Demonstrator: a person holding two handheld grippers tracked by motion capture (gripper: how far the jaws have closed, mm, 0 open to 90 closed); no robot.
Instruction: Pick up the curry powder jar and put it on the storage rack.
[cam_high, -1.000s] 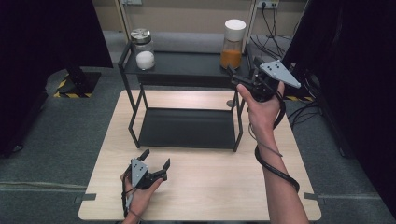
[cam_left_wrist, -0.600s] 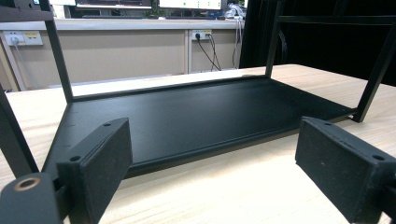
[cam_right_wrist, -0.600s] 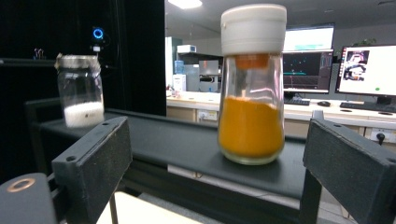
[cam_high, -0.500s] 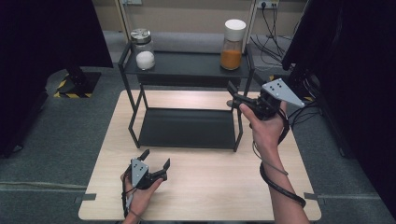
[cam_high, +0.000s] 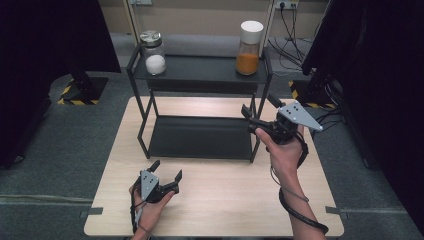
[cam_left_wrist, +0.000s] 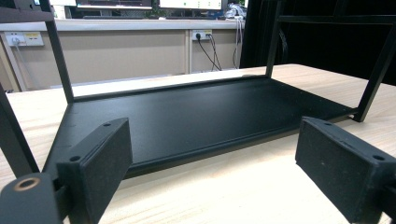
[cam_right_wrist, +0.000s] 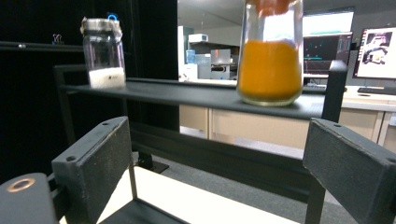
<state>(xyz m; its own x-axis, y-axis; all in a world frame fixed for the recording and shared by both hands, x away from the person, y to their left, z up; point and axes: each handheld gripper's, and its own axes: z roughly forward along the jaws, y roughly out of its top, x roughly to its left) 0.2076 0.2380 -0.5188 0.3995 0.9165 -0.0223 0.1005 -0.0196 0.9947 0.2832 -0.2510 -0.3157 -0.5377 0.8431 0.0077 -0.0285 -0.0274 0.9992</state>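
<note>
A: The right gripper (cam_high: 256, 116), jaws wide apart and empty, hangs off the rack's (cam_high: 200, 75) front right post, below the top shelf where the orange-filled jar (cam_high: 248, 46) stands at the right end. To take that jar, it likely must rise level with the glass and straddle it squarely.

B: A second ago that gripper was higher, close beside the jar; it has dropped and pulled back. The left gripper (cam_high: 165, 175), also open, rests unmoved near the bench's (cam_high: 225, 210) front edge.

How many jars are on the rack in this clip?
2, both on the top shelf: a jar of white powder at its left end, a jar of orange powder at its right.
</note>
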